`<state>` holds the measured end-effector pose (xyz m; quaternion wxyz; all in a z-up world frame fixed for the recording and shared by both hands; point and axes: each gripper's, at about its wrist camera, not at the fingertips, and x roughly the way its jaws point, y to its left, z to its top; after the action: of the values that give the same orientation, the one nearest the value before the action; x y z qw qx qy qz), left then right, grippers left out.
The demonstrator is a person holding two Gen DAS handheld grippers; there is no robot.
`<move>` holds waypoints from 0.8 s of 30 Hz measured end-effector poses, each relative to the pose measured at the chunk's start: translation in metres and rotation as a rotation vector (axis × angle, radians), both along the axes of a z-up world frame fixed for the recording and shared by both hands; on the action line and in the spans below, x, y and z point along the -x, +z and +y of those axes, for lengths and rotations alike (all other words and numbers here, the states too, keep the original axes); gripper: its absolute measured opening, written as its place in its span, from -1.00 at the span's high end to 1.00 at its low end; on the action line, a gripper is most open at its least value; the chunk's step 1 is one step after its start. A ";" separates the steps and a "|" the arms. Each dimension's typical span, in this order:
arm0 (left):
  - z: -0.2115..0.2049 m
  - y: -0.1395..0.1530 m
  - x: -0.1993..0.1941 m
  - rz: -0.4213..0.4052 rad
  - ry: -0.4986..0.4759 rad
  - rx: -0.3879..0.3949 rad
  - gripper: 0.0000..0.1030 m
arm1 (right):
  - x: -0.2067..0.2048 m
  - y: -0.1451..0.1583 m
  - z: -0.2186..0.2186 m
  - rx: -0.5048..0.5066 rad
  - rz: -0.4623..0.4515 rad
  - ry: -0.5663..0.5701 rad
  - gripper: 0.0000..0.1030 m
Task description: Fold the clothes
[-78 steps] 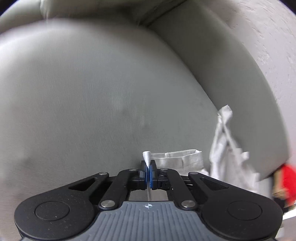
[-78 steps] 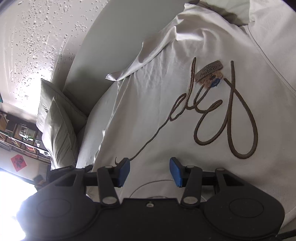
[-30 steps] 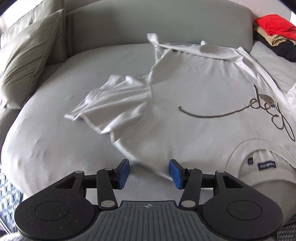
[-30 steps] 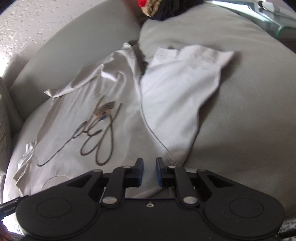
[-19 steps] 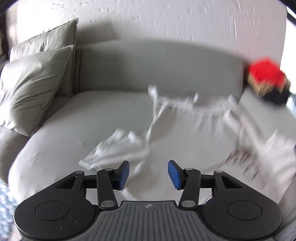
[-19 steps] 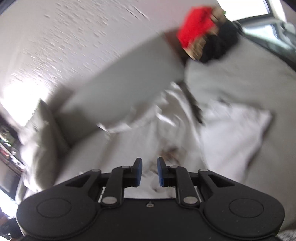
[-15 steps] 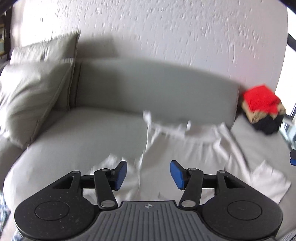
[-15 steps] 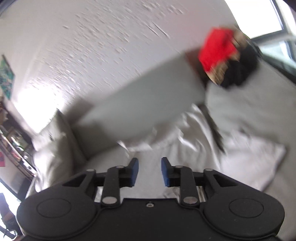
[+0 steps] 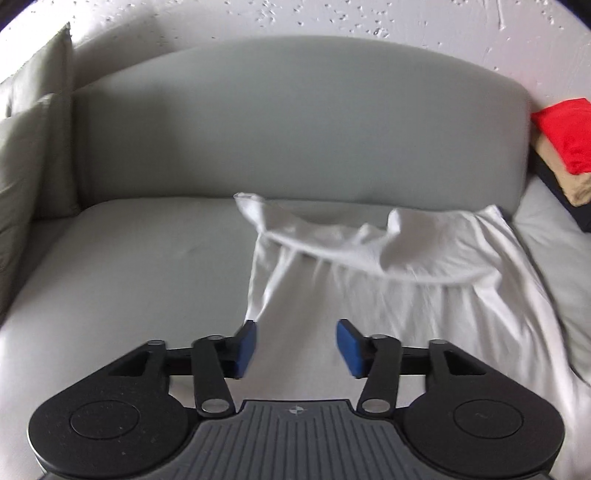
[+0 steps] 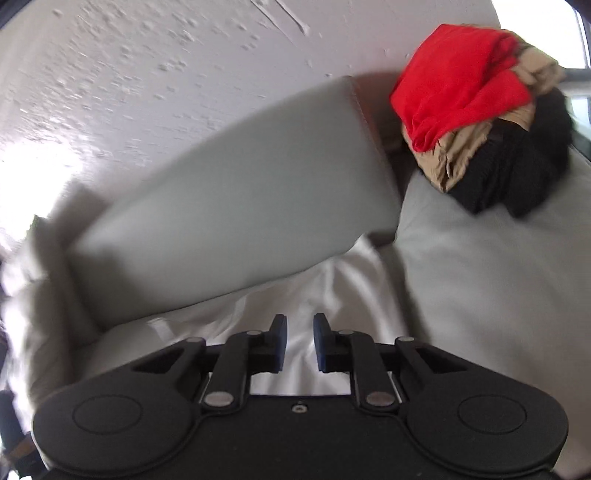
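Cushions [image 9: 26, 155] beside white shirt [image 9: 406, 273]

A shirt [image 9: 424, 291] is spread on the sofa seat [image 9: 140, 266], its far edge bunched against the backrest [image 9: 295, 125]. Cushions [image 9: 26, 155] are propped at the seat's left end. A pile of clothes [image 10: 480, 110] is stacked at the right end, beyond the backrest's end. A wall [image 9: 332, 18] stands behind the sofa.
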<state>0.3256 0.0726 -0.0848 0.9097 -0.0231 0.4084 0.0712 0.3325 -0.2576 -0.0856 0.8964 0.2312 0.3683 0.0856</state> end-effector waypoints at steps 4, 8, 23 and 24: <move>0.012 -0.032 -0.029 0.033 0.004 0.080 0.31 | -0.080 -0.044 -0.011 0.017 0.059 -0.041 0.60; 0.014 -0.051 -0.043 0.064 0.016 0.102 0.30 | -0.140 -0.088 -0.018 0.046 0.104 -0.098 0.42; 0.020 -0.060 -0.047 0.051 0.085 0.112 0.29 | -0.122 -0.093 -0.005 0.389 -0.156 -0.212 0.94; 0.021 -0.059 -0.047 0.049 0.092 0.114 0.29 | -0.121 -0.093 -0.010 0.402 -0.140 -0.247 0.94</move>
<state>0.3726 0.0937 -0.1440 0.8925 -0.0918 0.4323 0.0902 0.4534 -0.2677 -0.1787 0.9515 0.0846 0.2837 -0.0837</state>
